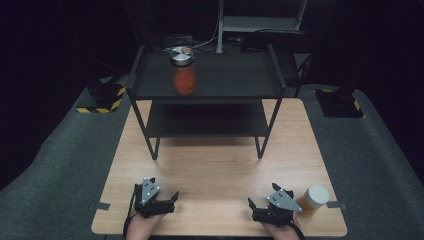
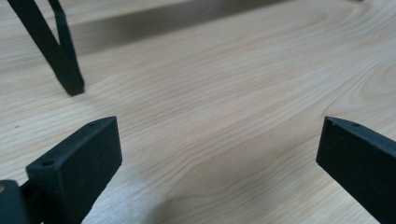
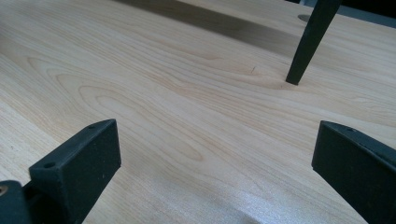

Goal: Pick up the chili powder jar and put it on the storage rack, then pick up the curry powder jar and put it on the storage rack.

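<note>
Spreading across most of the high view, the wooden table (image 1: 215, 165) carries a black two-tier shelf (image 1: 225, 75) at its far side, whose back legs merge into the dark background. A jar (image 1: 183, 71) of orange-red contents with a metal lid stands on the top tier, its lid detail blurred. Near the right front corner a small beige cup (image 1: 315, 199) stands just beside the right gripper (image 1: 257, 207), partly hidden by its grey plate. The left gripper (image 1: 167, 200) rests near the left front edge. Both have jaws spread wide apart over bare wood, holding nothing.
</note>
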`<action>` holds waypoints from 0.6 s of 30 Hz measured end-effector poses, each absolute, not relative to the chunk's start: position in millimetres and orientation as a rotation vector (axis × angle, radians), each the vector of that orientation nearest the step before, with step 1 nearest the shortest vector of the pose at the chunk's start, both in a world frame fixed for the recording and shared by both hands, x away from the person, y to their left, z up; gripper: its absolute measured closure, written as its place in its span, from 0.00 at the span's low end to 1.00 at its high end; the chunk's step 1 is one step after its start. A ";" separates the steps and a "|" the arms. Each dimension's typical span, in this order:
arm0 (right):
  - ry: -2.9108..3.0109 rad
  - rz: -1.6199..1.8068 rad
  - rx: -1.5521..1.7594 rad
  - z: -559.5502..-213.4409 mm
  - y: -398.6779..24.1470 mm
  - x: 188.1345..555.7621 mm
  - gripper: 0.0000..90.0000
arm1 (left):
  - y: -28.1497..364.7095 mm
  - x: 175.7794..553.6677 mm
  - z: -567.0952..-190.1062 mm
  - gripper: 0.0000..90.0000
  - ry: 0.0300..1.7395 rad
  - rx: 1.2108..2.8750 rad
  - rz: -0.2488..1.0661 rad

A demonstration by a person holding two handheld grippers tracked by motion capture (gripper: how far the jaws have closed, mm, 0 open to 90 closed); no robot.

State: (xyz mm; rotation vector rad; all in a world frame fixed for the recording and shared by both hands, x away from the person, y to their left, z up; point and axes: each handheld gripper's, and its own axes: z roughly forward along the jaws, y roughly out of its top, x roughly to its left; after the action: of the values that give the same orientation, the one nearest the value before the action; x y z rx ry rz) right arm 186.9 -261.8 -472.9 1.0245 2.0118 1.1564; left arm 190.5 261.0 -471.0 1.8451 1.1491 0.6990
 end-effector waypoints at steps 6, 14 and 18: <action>2.013 1.155 1.025 -472.7 -261.7 187.0 0.01 | 254.5 187.4 -469.9 0.01 1.138 1.875 0.733; 2.018 1.149 1.012 -472.7 -260.4 188.2 0.01 | 253.1 184.5 -470.5 0.01 1.139 1.871 0.746; 2.017 1.153 1.006 -473.1 -261.1 187.9 0.01 | 252.4 182.5 -471.6 0.01 1.118 1.876 0.761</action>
State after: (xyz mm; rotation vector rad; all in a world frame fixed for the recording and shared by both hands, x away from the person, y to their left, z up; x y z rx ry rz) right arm 187.9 -261.1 -473.1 1.0056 2.0175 1.1533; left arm 182.5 252.4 -471.6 1.8761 1.1179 0.7605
